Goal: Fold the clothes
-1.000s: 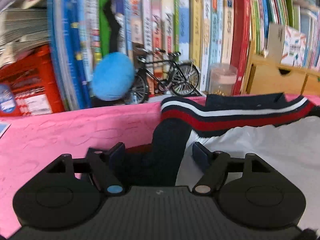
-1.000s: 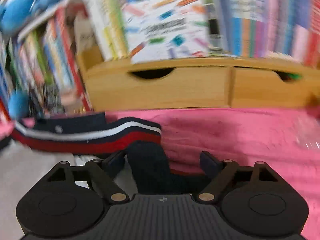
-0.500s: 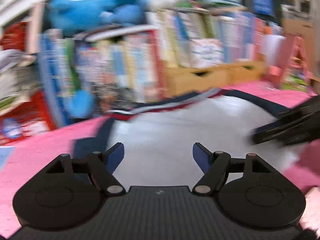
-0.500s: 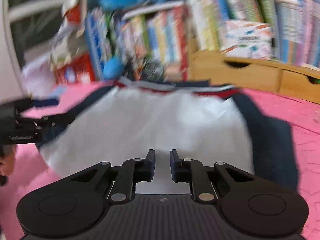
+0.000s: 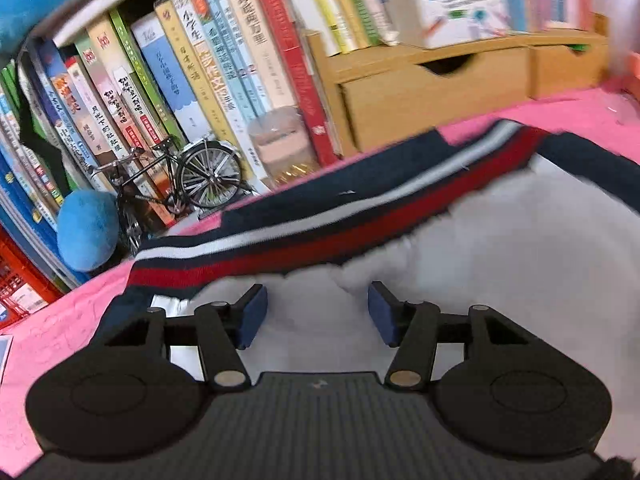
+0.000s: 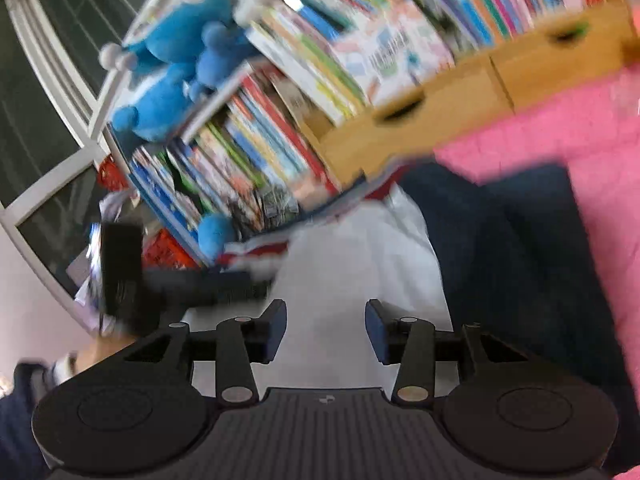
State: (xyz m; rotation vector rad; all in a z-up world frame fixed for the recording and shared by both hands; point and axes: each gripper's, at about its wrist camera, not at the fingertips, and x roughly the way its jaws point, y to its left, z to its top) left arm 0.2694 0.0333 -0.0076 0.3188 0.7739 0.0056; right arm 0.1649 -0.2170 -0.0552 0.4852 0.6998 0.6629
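Observation:
A white garment [image 5: 500, 280] with a navy, white and red striped band [image 5: 320, 236] and navy sleeves lies flat on the pink cover [image 5: 52, 320]. My left gripper [image 5: 316, 310] hovers over the white cloth just below the band. Its jaws are closing, and only loose white fabric lies between the pads, unpinched. My right gripper [image 6: 326, 322] is tilted over the same white cloth [image 6: 360, 256], beside a navy sleeve [image 6: 520, 260]. Its jaws are opening with nothing gripped. In the right wrist view the left gripper [image 6: 168, 280] shows as a dark blur at the left.
Packed bookshelves [image 5: 200, 64] and wooden drawers [image 5: 432, 92] stand right behind the garment. A model bicycle [image 5: 180, 184], a blue plush ball [image 5: 88, 236] and a clear jar [image 5: 280, 140] sit at the shelf foot. A hand and dark sleeve [image 6: 24, 392] appear lower left.
Both grippers let go of the navy sleeves and pulled back. The left then moved in toward the striped band with narrower jaws. The right shut, then reopened and rolled.

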